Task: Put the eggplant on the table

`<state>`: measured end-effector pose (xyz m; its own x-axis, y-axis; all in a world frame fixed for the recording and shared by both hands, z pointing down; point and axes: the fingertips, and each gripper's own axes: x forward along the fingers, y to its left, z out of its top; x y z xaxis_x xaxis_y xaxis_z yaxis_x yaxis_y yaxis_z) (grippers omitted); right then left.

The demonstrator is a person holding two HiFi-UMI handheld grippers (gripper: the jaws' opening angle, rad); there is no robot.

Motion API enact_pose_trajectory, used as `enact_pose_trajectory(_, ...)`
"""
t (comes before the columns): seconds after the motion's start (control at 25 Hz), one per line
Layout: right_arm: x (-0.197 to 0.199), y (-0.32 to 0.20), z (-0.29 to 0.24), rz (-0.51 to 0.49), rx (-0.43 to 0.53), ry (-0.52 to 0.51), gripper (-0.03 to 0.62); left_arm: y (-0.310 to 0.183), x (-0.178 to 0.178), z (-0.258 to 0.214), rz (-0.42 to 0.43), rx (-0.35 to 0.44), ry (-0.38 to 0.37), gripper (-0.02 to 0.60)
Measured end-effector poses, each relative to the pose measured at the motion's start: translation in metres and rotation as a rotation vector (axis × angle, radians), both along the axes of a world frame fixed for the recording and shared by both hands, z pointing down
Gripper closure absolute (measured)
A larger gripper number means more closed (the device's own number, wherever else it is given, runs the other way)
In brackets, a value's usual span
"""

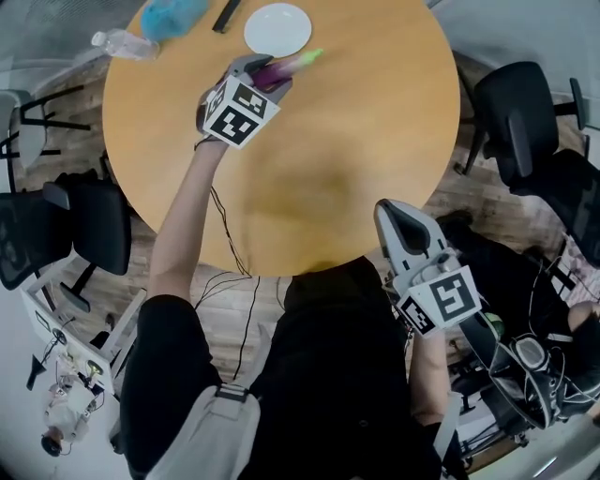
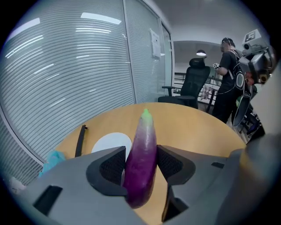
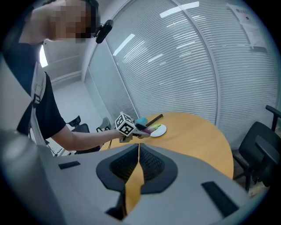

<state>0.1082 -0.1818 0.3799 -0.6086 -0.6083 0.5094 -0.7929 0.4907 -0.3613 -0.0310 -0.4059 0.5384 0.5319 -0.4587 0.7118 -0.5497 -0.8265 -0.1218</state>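
A purple eggplant (image 1: 292, 66) with a green tip is held over the round wooden table (image 1: 375, 122), just in front of a white plate (image 1: 277, 28). My left gripper (image 1: 265, 77) is shut on it. In the left gripper view the eggplant (image 2: 142, 154) sits between both pads, tip pointing away, above the table with the plate (image 2: 109, 143) behind it. My right gripper (image 1: 392, 214) hangs at the table's near edge, shut and empty. In the right gripper view its jaws (image 3: 138, 149) meet, and the left gripper's marker cube (image 3: 125, 125) with the eggplant (image 3: 152, 128) shows far off.
A teal cloth (image 1: 171, 14), a clear water bottle (image 1: 127, 44) and a black strip (image 1: 227, 14) lie at the table's far left. Black office chairs stand at the right (image 1: 520, 112) and left (image 1: 94, 225). A person (image 2: 228, 83) stands beyond the table.
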Motion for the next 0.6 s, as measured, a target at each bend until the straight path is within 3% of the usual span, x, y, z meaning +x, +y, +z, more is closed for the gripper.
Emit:
enact_pose_trajectory(0.28,-0.035,-0.023,0.005,-0.088,0.017,-0.004,0.576,-0.026,0.000,0.027,-0.007,-0.007,-0.021,0.348)
enact_pose_trajectory(0.6,-0.041,-0.026,0.011,-0.094,-0.006,-0.010,0.576,-0.043,-0.014,0.036,-0.055,0.021,-0.071,0.348)
